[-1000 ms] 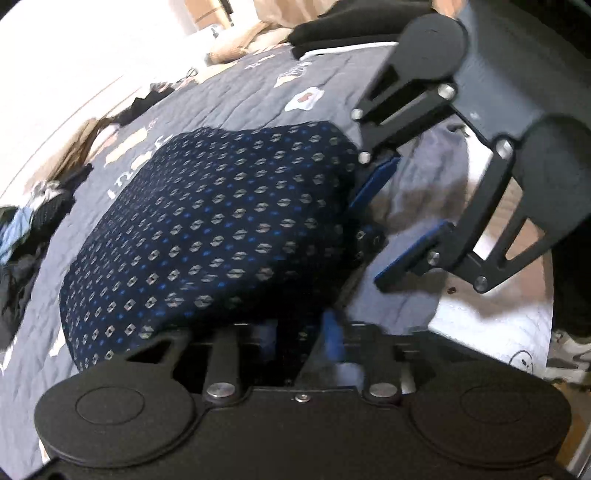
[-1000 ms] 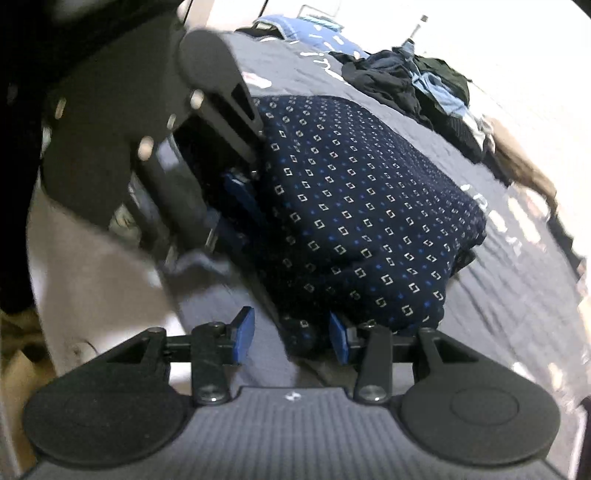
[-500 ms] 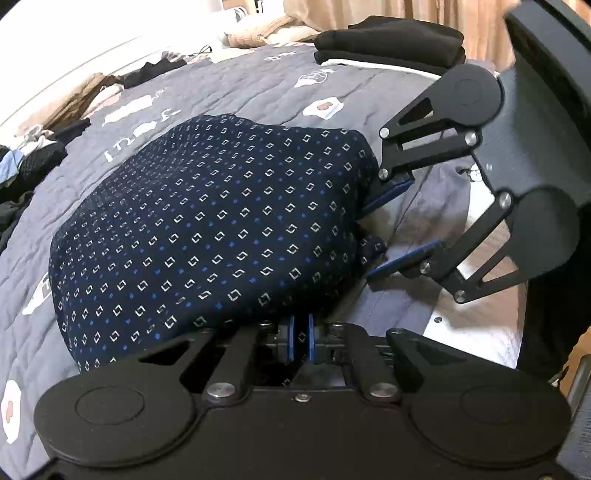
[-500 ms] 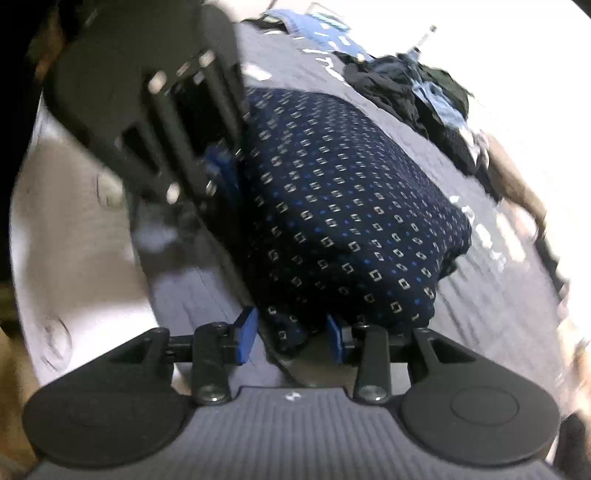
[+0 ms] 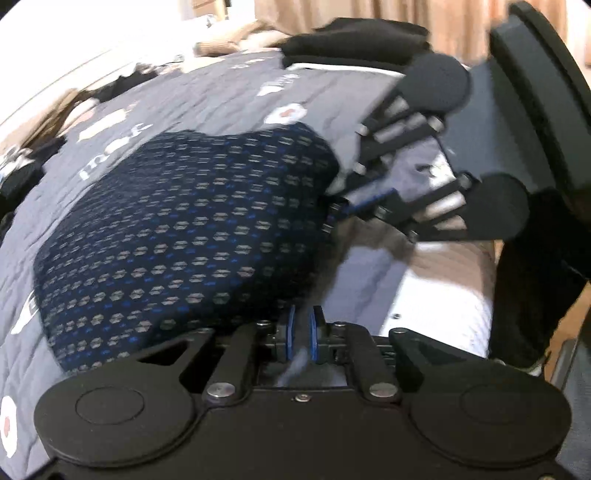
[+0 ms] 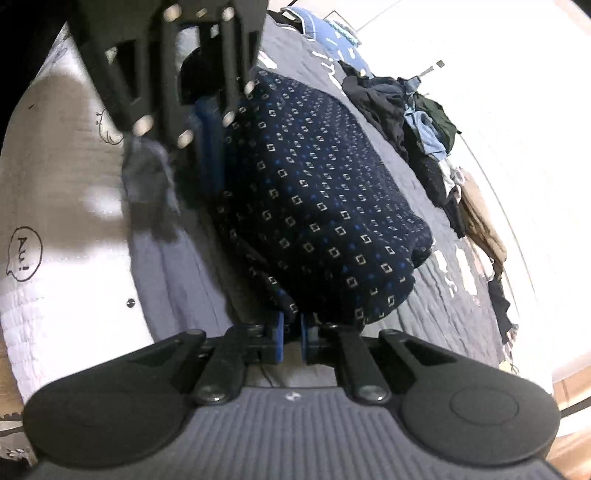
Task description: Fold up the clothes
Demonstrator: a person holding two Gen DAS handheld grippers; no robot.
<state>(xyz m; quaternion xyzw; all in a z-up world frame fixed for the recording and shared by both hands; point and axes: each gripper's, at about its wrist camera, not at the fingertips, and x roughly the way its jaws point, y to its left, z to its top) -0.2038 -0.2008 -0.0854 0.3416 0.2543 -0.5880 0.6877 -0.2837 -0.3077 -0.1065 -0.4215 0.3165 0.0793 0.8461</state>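
Now | left claw, right claw: both pinching near edge of patterned garment

1. The folded garment is dark navy, patterned with small pale squares and blue dots.
2. The quilt is grey with white motifs and lettering.
3. The left gripper and the right gripper are black with blue pads.
4. The folded stack is black over a white edge.
5. The curtain is beige.
6. The clothes pile mixes black, light blue and dark green.
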